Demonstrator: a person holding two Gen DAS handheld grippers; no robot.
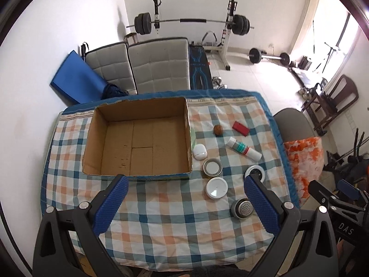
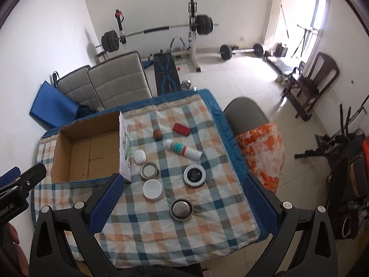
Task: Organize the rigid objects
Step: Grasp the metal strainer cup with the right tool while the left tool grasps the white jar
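Eight small items lie on the counter (image 1: 161,237), all to the right of an open cardboard box (image 1: 138,138), which holds nothing.

Items, far to near:
- Red flat case (image 1: 240,128), far right.
- Brown round nut (image 1: 218,130), just left of the case.
- White tube (image 1: 243,149) w/ green and red bands, lying on its side, diagonal.
- White pod-shaped case (image 1: 199,152), just beside the box wall.
- Metal-rimmed lid (image 1: 212,167), white centre.
- White-rimmed round puck (image 2: 194,175), dark centre.
- White round lid (image 1: 216,188).
- Metal strainer cup (image 1: 242,208), perforated top, nearest.

Counter cover: checked cloth, blue/orange/white.

Left claw (image 1: 184,205): blue pads wide apart, nothing between them, above the near edge of the counter. Right claw (image 2: 183,205): same, wide apart, holding nothing.
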